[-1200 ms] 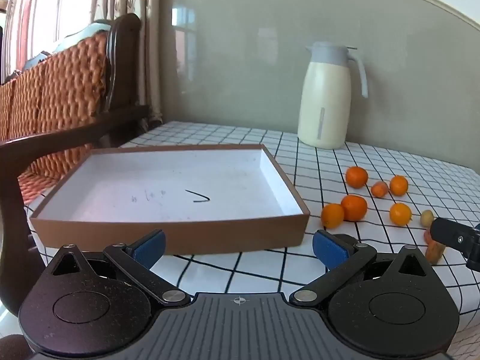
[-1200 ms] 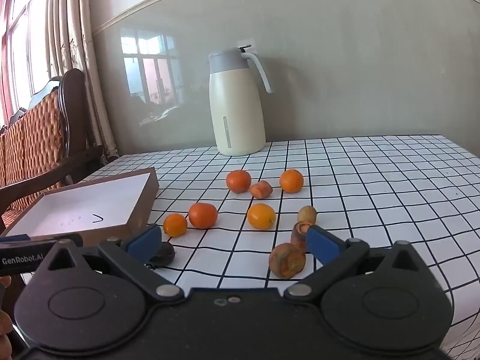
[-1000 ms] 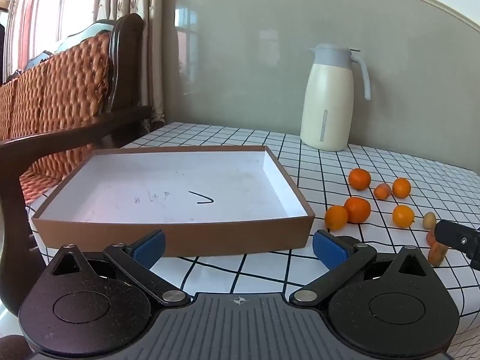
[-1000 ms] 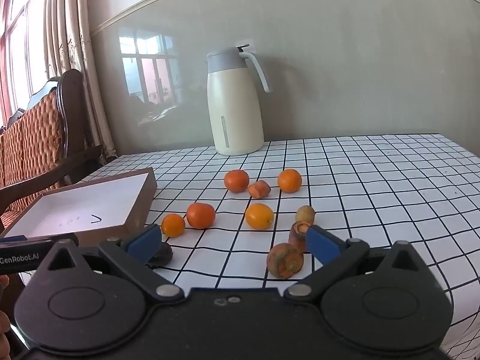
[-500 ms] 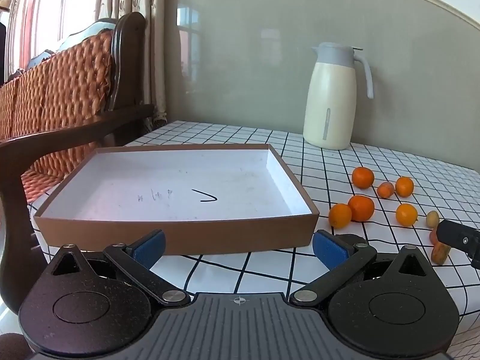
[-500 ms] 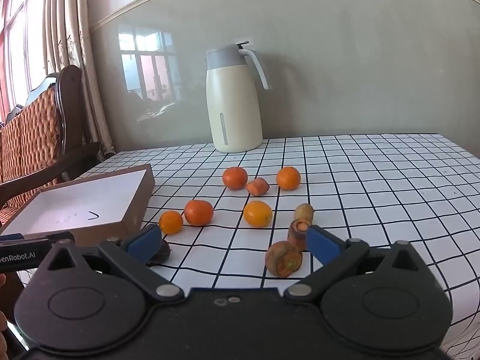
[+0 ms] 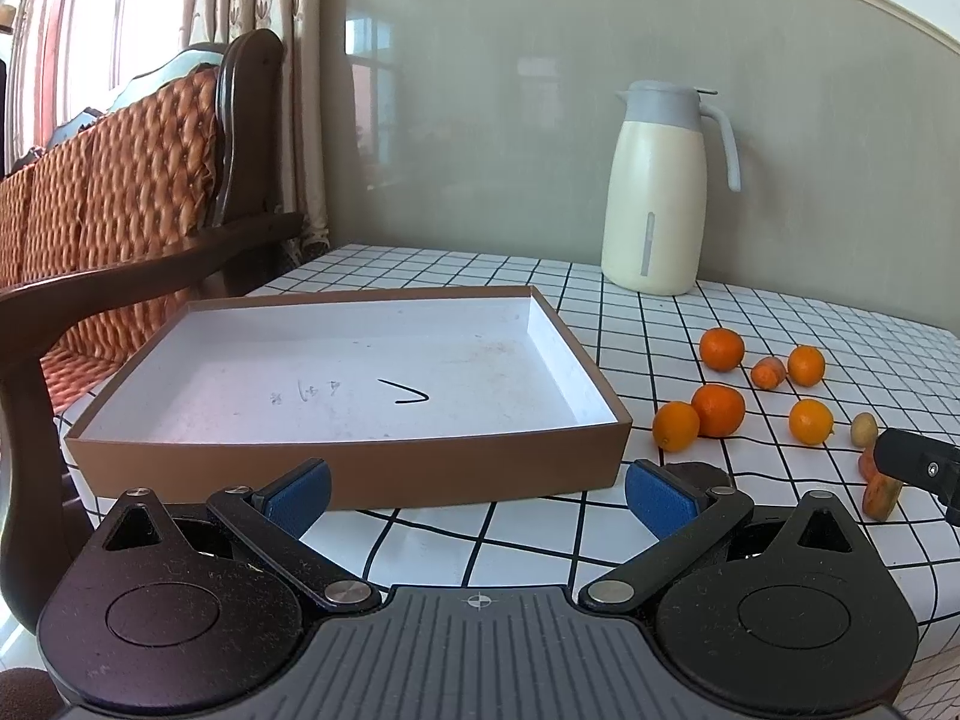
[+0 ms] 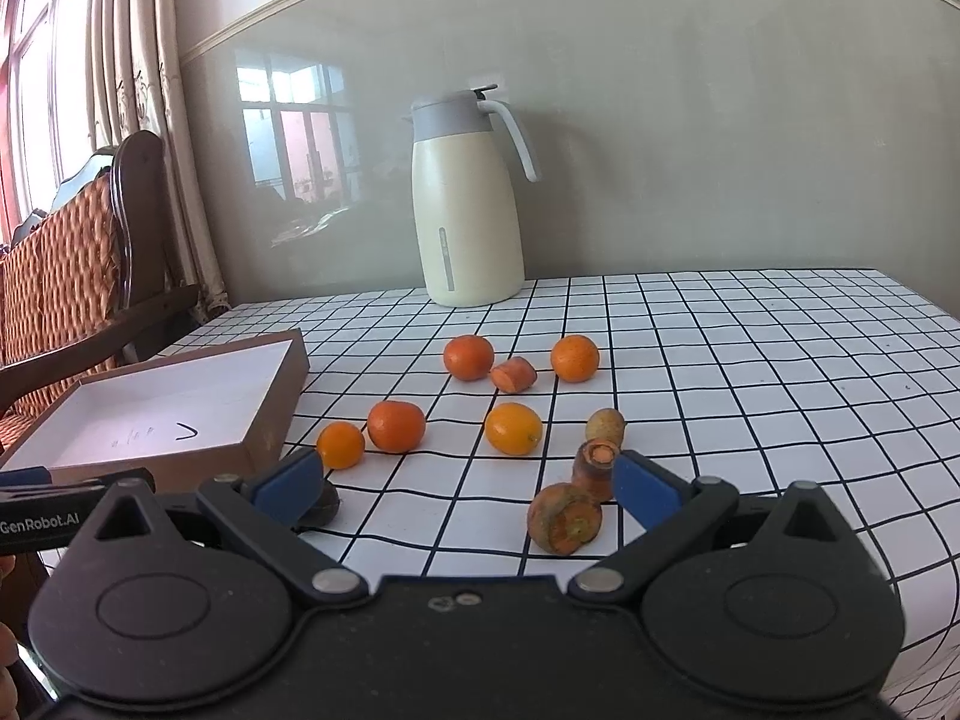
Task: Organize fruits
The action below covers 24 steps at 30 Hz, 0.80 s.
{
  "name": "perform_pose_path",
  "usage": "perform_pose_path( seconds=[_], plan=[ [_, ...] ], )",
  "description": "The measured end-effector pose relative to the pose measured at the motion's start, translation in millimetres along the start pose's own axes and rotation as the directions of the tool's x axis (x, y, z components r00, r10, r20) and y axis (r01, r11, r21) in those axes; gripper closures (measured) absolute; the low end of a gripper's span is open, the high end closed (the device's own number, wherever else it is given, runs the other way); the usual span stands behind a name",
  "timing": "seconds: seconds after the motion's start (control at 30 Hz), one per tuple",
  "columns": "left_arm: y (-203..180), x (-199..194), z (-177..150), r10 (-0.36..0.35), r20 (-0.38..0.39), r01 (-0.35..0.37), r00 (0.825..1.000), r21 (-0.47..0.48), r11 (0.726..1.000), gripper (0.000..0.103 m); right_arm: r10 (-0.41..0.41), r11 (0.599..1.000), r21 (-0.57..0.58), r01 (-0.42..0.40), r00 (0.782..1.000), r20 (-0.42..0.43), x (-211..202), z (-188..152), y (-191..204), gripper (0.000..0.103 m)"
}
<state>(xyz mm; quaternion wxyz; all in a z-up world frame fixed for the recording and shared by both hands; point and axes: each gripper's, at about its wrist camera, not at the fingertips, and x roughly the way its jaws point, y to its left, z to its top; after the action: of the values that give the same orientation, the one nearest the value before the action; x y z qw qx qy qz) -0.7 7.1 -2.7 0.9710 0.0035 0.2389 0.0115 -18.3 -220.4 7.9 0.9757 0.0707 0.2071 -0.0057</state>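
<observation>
On the tabletop (image 8: pixel 750 360) before me, the box (image 7: pixel 360 468) lies left, the fruits (image 8: pixel 513 429) scattered to its right, the jug (image 8: pixel 468 210) standing behind them by the wall.

orange fruits (image 8: pixel 468 356) (checked tablecloth (image 8: pixel 750 348))

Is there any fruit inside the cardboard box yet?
No, the cardboard box holds nothing but pen marks on its white floor; the oranges all lie on the checked tablecloth beside it.
</observation>
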Motion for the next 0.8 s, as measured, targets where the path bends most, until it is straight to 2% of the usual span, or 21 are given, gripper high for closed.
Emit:
perform_pose_path(
  seconds=[0.8],
  plan=[
    [-0.4,-0.4,-1.1,0.001,0.005,-0.001,1.000,0.006,1.000,0.000,-0.002,1.000,-0.012,0.002,1.000,0.000,-0.3,0.5,0.8,0.006]
  ],
)
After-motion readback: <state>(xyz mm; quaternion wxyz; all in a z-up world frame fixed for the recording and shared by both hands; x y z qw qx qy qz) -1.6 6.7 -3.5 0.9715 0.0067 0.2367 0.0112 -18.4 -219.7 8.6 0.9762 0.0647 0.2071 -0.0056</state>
